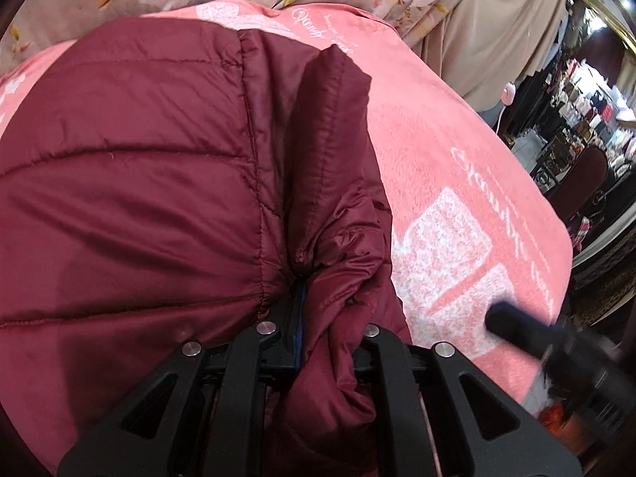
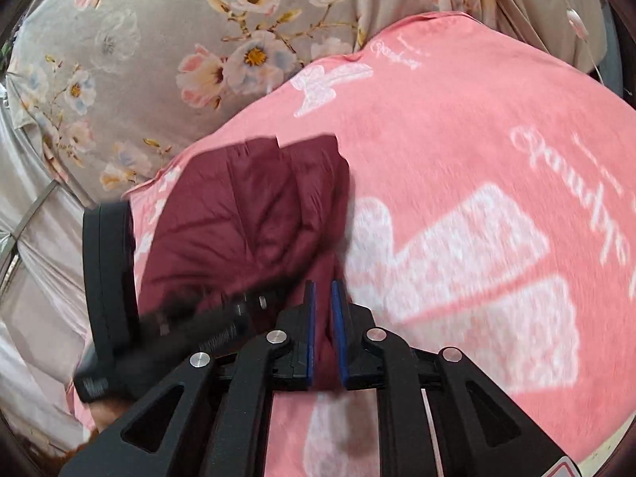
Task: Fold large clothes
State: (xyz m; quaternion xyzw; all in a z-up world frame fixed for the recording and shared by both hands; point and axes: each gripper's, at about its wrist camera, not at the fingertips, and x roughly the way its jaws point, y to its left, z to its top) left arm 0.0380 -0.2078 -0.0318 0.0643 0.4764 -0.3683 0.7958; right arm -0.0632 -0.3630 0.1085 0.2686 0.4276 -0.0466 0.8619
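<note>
Pinching a thick bunch of the maroon puffer jacket [image 1: 167, 183] close in between its fingers, the left gripper [image 1: 318, 318] is clamped on padded fabric that bulges up and over its right finger. To fold well from here, I would carry that bunch across the quilted body, which spreads ahead and to the left, keep it low so the slick shell does not slide out, and lay it flat before letting go. Just ahead of the grip a sleeve or edge stands up in a ridge; smoothing it first would likely help.

The right gripper [image 2: 322, 318] has its blue pads a little apart with maroon cloth showing between them; whether they pinch it or only hang above it I cannot tell. Ahead and to its left lies the folded jacket on the pink blanket [image 2: 457, 127], beyond that the floral sheet [image 2: 159, 39].

Motion blur smears the right view. Cloth hides the left fingertips, and the jacket's near and left edges are cut off.
</note>
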